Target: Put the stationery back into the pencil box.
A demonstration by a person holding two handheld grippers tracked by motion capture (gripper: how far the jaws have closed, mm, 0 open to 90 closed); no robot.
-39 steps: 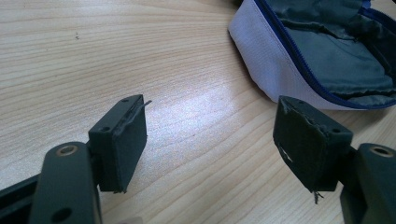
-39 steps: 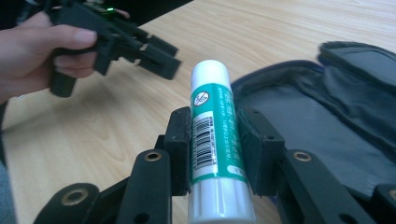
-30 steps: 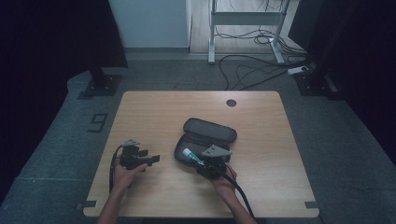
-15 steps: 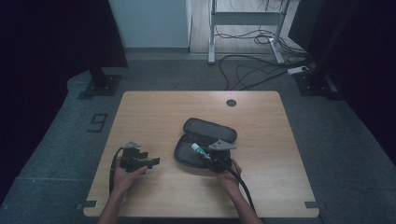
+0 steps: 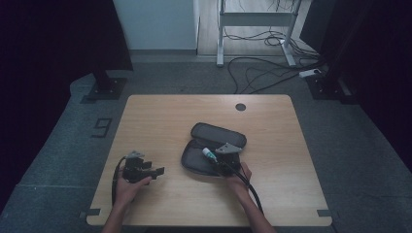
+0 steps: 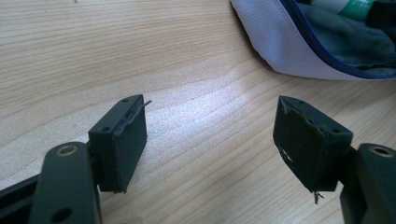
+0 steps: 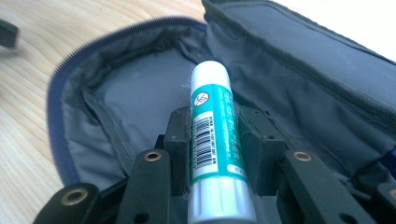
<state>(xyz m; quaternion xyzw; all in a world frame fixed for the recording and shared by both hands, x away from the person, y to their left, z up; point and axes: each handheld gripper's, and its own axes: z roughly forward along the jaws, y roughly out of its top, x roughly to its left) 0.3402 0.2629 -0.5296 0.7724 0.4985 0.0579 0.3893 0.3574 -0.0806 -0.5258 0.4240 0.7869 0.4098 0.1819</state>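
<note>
While left gripper gapes empty, we see right gripper clamping glue stick, pointing lengthwise ahead over pouch.

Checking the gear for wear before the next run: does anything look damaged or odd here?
Yes: in the left gripper view, the open left gripper has worn pads, with frayed edges and loose threads. Otherwise nothing: the right gripper squarely clamps the glue stick over the open pouch.

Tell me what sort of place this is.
Likely a lab or recording studio: a lone wooden table on grey carpet, dark curtains at the sides, loose cables on the floor beyond.
</note>
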